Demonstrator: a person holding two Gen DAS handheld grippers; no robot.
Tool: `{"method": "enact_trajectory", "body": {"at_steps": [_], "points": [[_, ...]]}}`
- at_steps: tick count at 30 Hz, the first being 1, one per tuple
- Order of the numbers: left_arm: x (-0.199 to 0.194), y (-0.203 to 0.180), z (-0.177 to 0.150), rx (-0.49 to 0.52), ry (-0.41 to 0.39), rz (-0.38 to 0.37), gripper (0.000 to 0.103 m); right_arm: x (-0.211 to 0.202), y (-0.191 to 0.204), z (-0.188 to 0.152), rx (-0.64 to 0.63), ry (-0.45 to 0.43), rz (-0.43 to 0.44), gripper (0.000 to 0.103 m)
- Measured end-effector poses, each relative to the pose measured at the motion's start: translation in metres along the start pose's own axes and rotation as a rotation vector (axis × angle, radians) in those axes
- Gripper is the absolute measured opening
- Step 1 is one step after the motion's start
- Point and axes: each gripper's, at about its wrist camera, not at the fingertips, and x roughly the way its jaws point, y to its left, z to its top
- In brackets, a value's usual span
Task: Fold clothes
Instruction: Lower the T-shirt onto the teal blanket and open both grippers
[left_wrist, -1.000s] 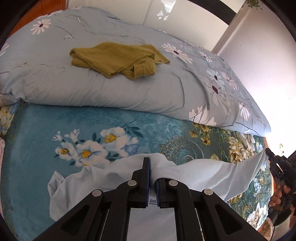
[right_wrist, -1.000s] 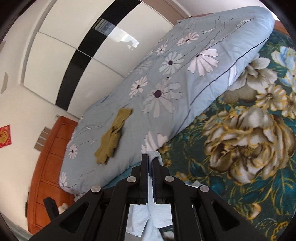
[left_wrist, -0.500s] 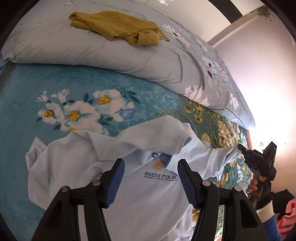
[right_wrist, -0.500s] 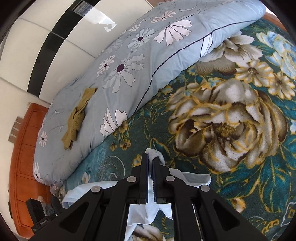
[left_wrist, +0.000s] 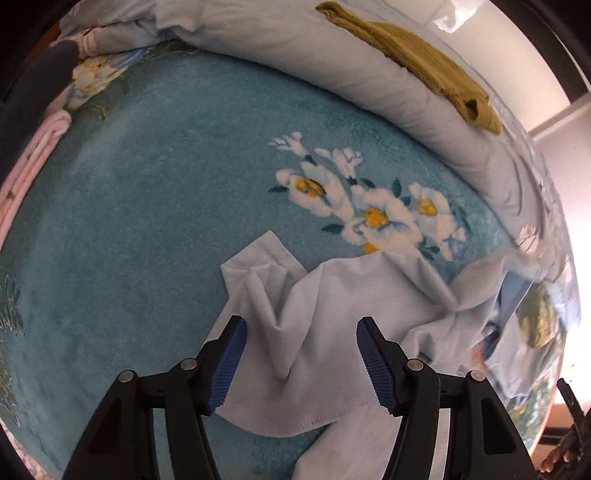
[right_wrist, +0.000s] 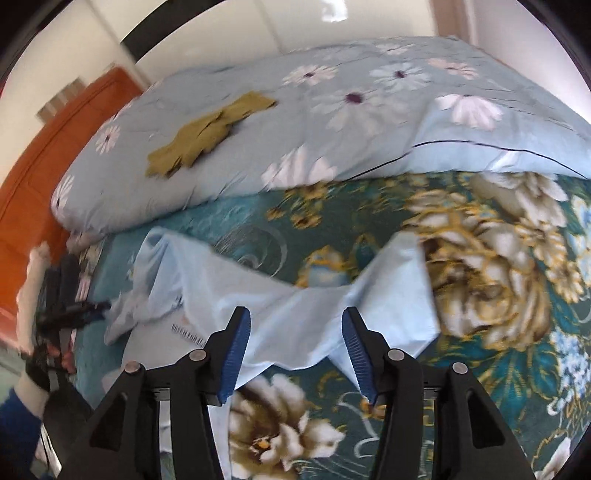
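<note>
A pale blue short-sleeved cotton T-shirt (left_wrist: 317, 325) is seen lying rumpled, front side up, on the teal floral bedspread (left_wrist: 155, 229) of the bed, below a light blue daisy-print duvet (right_wrist: 369, 110) on which an olive-yellow knitted garment (left_wrist: 410, 62) rests. Left gripper (left_wrist: 300, 360): jaws stand wide, with the creased left sleeve and shoulder of the shirt lying between them; the blue pads are not seen pressing on the cloth. Right gripper (right_wrist: 295, 350): jaws are opening, the right sleeve lies between them, and no pad contact is visible. The shirt is judged released but not yet flat: ridges run across the chest and both sleeves are bunched. Risk: if a fold is begun now, the wrinkles would be trapped and the halves misaligned. A further risk is noted that a pad could snag the bedspread pile together with the thin cloth during regrasp.
</note>
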Motion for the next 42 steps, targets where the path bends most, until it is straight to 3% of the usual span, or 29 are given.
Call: {"method": "enact_trajectory", "body": {"at_steps": [2,7,8,10,11,14,15,18,21,25,31,37,39,42], "points": [[0.007,-0.003,-0.005,0.049,0.001,0.059,0.066,0.033,0.031,-0.006,-0.095,0.055,0.019,0.053],[0.011,0.002,-0.008,0.058,-0.009,0.074,0.061,0.093,0.086,-0.014,-0.304,0.139,-0.024,0.053],[0.011,0.003,-0.009,0.058,-0.014,0.076,0.057,0.102,0.095,-0.015,-0.353,0.152,-0.036,0.053],[0.01,0.007,-0.008,0.045,-0.022,0.079,0.028,0.115,0.106,-0.019,-0.44,0.175,-0.102,0.053],[0.009,0.01,-0.008,0.034,-0.025,0.076,0.021,0.121,0.111,-0.022,-0.483,0.186,-0.137,0.053],[0.006,0.019,-0.008,-0.001,-0.031,0.055,0.015,0.13,0.111,-0.022,-0.526,0.22,-0.194,0.052],[0.004,0.021,-0.007,-0.01,-0.038,0.048,0.012,0.133,0.109,-0.022,-0.529,0.229,-0.211,0.046],[-0.007,0.024,-0.005,-0.028,-0.089,0.043,0.007,0.129,0.099,-0.011,-0.5,0.227,-0.221,0.007],[-0.027,0.029,-0.002,-0.05,-0.185,0.047,0.007,0.12,0.087,0.007,-0.45,0.201,-0.225,0.003],[-0.058,0.048,0.005,-0.104,-0.342,0.039,0.006,0.091,0.062,0.059,-0.317,0.08,-0.228,0.002],[-0.079,0.049,0.028,-0.144,-0.489,0.039,0.006,0.07,0.05,0.142,-0.213,-0.074,-0.267,0.002],[-0.076,0.043,0.057,-0.059,-0.471,0.104,0.006,0.066,0.056,0.198,-0.159,-0.186,-0.3,0.002],[-0.067,0.044,0.064,-0.054,-0.431,0.124,0.007,0.08,0.059,0.208,-0.13,-0.173,-0.311,0.002],[-0.047,0.051,0.067,-0.068,-0.331,0.122,0.009,0.116,0.062,0.205,-0.121,-0.061,-0.349,0.002]]}}
